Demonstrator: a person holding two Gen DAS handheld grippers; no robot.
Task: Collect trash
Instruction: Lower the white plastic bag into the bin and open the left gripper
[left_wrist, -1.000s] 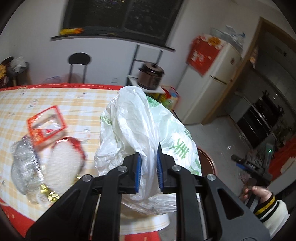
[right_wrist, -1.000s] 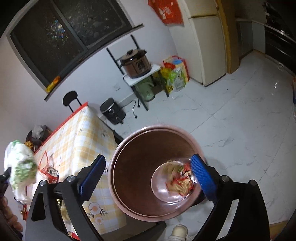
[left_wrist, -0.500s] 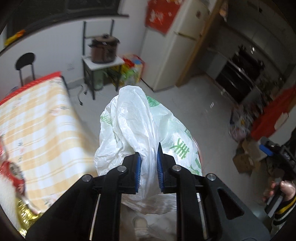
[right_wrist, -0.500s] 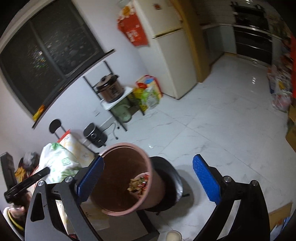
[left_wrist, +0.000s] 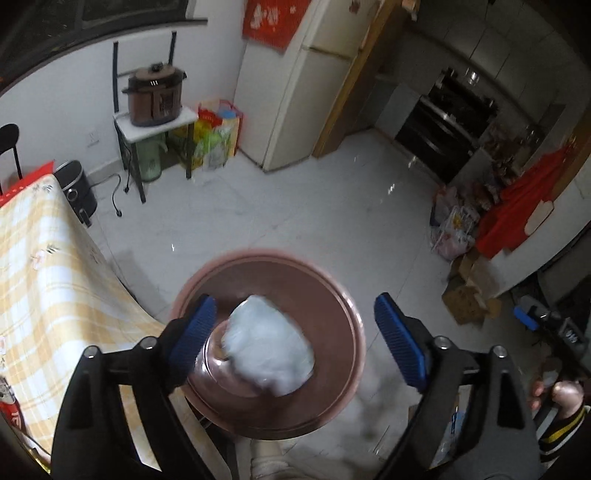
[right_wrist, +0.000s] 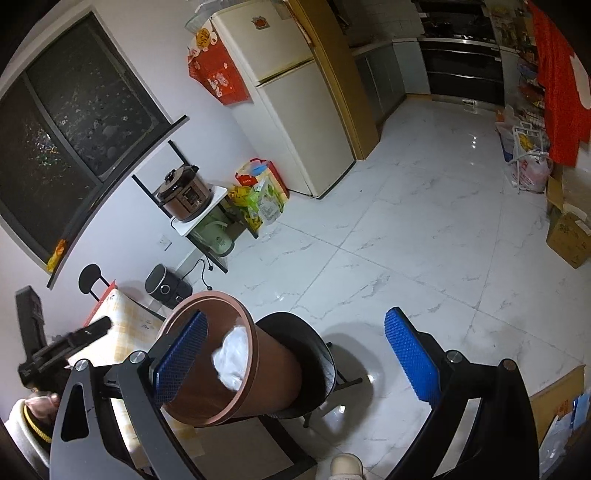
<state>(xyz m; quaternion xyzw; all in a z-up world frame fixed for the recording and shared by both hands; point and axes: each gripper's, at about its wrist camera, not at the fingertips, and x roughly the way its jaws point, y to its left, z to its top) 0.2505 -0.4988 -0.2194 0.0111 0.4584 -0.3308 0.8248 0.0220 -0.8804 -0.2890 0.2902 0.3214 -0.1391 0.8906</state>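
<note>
We are looking straight down the left gripper (left_wrist: 291, 345) into the round brown plastic waste bin (left_wrist: 343, 402), and its blue-padded fingers (left_wrist: 192, 334) have just been spreading apart, now standing wide with nothing pinched between them. The white plastic bag of trash (left_wrist: 267, 354) is lying inside the bin, blurred in this view, so it may be dropping or already settled; we cannot tell which. From the right wrist view the same bag (right_wrist: 231, 356) is showing as a white crumple low in the bin (right_wrist: 273, 373), which is standing just beside a black round chair (right_wrist: 314, 354) on the white marbled floor (right_wrist: 406, 229). The right gripper (right_wrist: 295, 356) is hanging released too, fingers (right_wrist: 412, 360) wide apart and gripping nothing, pointing past the bin toward the open floor. The surface with the yellow checked cloth (left_wrist: 40, 288) is sitting to the left of the bin, touching or nearly touching its rim. Against the far wall a brown electric cooker (right_wrist: 184, 194) is resting on a small white shelf, next to the tall cream fridge (right_wrist: 295, 118).
</note>
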